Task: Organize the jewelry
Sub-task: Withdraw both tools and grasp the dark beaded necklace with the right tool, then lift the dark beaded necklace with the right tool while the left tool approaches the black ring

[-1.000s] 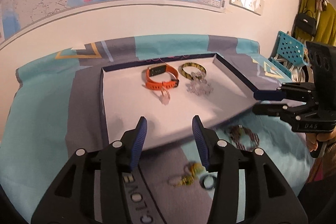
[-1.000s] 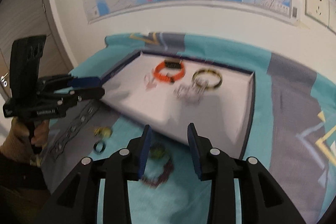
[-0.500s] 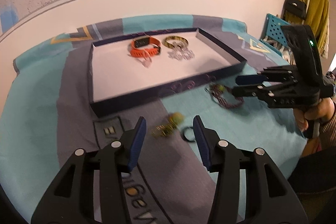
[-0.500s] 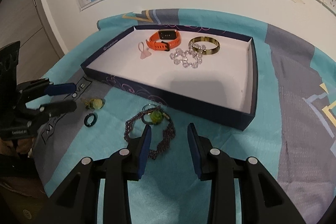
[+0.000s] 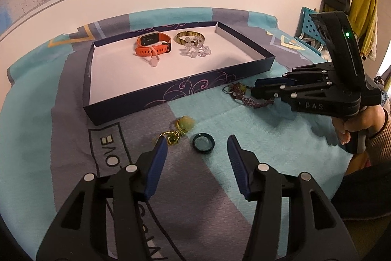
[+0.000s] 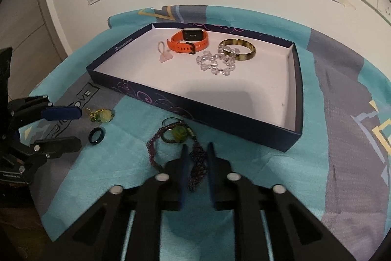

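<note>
A purple cord necklace (image 6: 156, 153) with a green pendant lies on the teal cloth in front of the navy tray (image 6: 195, 111). My right gripper (image 6: 196, 151) is closing, its jaws pinching the cord. It shows in the left wrist view too, the right gripper (image 5: 255, 87) over the necklace (image 5: 246, 99). My left gripper (image 5: 196, 138) is opening with nothing between its jaws. A dark ring (image 5: 203, 142) lies just past its tips and a gold chain with a pale green bead (image 5: 182, 127) by its left finger. Both grippers are hand-held.
The tray (image 5: 171, 94) holds an orange watch (image 5: 152, 45), a tortoiseshell bangle (image 5: 190, 37), a clear crystal bracelet (image 5: 195, 51) and a pink charm (image 5: 154, 60). Behind stands a wall with maps. At the far right are a blue chair and hanging clothes.
Both grippers came down toward the cloth in front of the tray. The right jaws narrowed around the necklace cord. The left jaws spread a little wider near the ring.
</note>
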Demonstrator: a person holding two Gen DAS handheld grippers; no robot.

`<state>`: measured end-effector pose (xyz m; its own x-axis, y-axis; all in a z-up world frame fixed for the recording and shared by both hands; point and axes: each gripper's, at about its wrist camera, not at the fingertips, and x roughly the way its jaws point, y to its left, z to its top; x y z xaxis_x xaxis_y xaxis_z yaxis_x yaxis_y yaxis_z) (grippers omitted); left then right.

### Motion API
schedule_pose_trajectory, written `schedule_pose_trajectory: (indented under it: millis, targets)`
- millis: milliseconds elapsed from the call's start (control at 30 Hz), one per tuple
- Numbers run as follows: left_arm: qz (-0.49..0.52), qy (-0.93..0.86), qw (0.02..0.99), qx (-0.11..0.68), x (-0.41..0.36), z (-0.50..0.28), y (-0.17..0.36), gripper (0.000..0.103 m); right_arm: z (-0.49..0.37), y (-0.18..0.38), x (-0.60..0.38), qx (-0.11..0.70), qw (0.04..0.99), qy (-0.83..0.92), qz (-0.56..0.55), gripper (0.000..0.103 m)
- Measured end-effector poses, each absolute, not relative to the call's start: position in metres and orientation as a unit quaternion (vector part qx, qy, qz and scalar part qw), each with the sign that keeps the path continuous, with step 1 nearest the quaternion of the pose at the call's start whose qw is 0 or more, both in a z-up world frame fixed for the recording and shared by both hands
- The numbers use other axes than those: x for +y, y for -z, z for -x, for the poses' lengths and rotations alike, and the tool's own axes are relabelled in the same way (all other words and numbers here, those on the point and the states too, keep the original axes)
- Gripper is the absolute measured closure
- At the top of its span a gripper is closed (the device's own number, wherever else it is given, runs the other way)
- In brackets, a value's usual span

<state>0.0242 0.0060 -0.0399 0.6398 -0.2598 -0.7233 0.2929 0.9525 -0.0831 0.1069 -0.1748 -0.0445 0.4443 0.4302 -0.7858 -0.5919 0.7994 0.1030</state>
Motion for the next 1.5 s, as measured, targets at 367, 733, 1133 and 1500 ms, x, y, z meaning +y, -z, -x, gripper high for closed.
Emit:
schedule_pose_trajectory:
  millis: [367,733,1133,1500]
  targets:
    - [-0.023,0.162,0.898,0.408,0.001,-0.027,0.044,0.053,-0.097,0.023,-0.186,0.4,0.856,-0.323,0.055,0.097]
    - [-0.028,0.16,0.89,0.426,-0.006,-0.037,0.052,0.06,-0.088,0.012,-0.19,0.393,0.851,-0.347,0.032,0.097]
    - [-0.042,0.153,0.891,0.426,-0.01,-0.039,0.052,0.081,-0.087,0.012,-0.191,0.394,0.85,-0.349,0.029,0.097]
    - [-0.035,0.155,0.894,0.42,-0.009,-0.037,0.048,0.081,-0.086,0.007,-0.192,0.387,0.852,-0.353,0.025,0.097]
